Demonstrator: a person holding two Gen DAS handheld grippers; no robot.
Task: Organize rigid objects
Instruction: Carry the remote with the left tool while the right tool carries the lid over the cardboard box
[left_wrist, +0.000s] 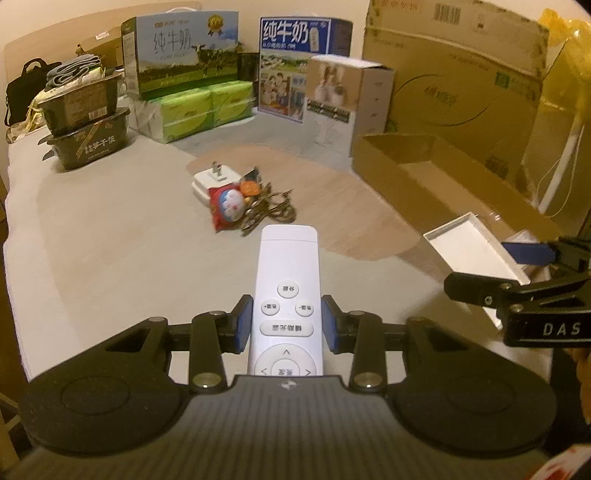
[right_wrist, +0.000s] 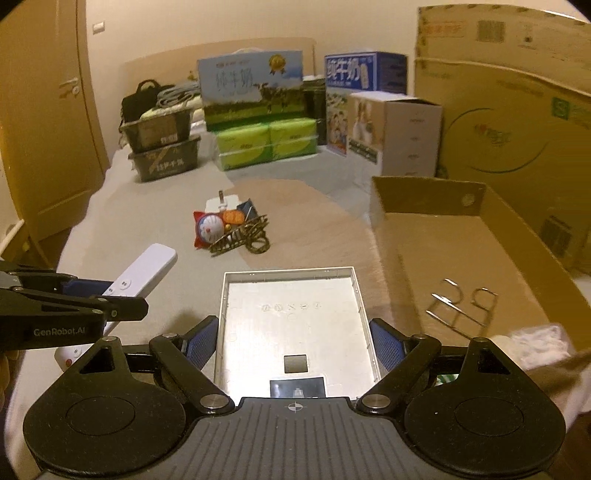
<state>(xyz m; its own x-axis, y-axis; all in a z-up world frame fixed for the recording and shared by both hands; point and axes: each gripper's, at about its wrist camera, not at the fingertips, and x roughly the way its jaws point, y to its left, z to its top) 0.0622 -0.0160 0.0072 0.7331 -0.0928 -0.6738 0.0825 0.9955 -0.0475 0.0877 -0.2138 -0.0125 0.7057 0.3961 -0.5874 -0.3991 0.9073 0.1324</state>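
Note:
My left gripper (left_wrist: 287, 328) is shut on a white remote (left_wrist: 288, 266), its blue pads pressing both long sides; the remote points away from me above the grey bed surface. In the right wrist view the same remote (right_wrist: 155, 262) sticks out of the left gripper (right_wrist: 110, 295) at the left edge. My right gripper (right_wrist: 293, 341) is shut on a shallow white tray (right_wrist: 291, 295), pads against its left and right walls. The tray (left_wrist: 472, 251) also shows at the right of the left wrist view, in the right gripper (left_wrist: 509, 269).
A pile of small items lies mid-surface: white plug adapter (left_wrist: 212, 179), round cartoon toy (left_wrist: 229, 206), dark chain (left_wrist: 269, 214). An open cardboard box (right_wrist: 461, 251) at the right holds a metal wire piece (right_wrist: 461, 306). Milk cartons (left_wrist: 184, 51), green tissue packs (left_wrist: 199, 110) and black containers (left_wrist: 85, 125) line the back.

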